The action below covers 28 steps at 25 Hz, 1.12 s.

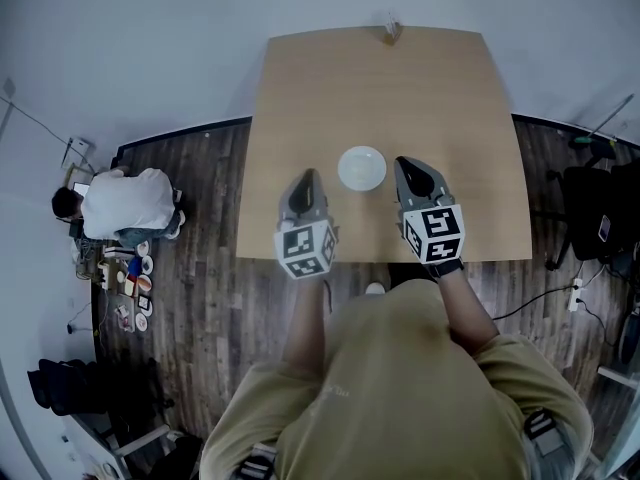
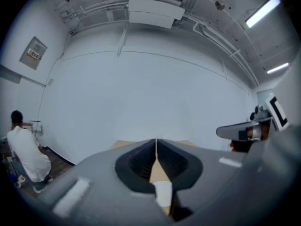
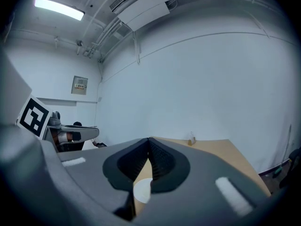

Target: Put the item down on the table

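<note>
**Head view.** White bowl (image 1: pixel 361 168): upright on the wooden table (image 1: pixel 300 88), mid-frame, toward the lower edge. I judge it already set down. Left gripper (image 1: pixel 307 178) and right gripper (image 1: pixel 406 165) flank it, neither touching, a stance that suits a finished placement. The upper half of the table is bare except for a small stand (image 1: pixel 391 33) at the top edge, so there is ample room.

**Left gripper view.** Jaws pressed together with nothing between them. Plain wall ahead; a person (image 2: pixel 26 149) at lower left, well apart.

**Right gripper view.** Jaws likewise closed and empty. The bowl shows just below them; the tabletop lies open toward the right of frame.
</note>
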{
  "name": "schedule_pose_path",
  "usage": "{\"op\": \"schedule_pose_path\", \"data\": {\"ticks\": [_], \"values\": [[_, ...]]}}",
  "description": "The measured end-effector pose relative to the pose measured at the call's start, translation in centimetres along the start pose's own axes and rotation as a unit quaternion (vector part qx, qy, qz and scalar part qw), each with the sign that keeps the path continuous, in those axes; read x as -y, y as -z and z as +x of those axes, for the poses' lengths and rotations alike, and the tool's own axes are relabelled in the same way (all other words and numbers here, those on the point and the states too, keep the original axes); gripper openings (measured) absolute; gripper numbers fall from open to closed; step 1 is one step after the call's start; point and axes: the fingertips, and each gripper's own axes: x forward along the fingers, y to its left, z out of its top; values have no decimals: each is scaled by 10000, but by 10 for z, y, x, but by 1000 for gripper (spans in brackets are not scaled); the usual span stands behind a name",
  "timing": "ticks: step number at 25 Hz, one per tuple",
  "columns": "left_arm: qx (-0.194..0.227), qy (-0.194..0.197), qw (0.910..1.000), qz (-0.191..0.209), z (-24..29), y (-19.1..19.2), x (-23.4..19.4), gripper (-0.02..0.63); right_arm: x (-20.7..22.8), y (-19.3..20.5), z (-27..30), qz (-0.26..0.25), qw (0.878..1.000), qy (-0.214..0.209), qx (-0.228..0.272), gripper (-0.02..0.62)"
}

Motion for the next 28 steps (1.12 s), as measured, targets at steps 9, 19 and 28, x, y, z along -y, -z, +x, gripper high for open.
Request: {"op": "schedule_pose_path", "data": {"ticks": [9,19,28], "values": [[224,221,9995,18,0,-11,18,3,1,-3,-3,-153,9998,-131,6,6],[82,298,9995,26,4,-3,27,3,5,0,-7,-146,9999,-82,24,6],[-198,414,9989,59,13,15,38,3,14,14,-4,8,10000,-42,-82,6]]}}
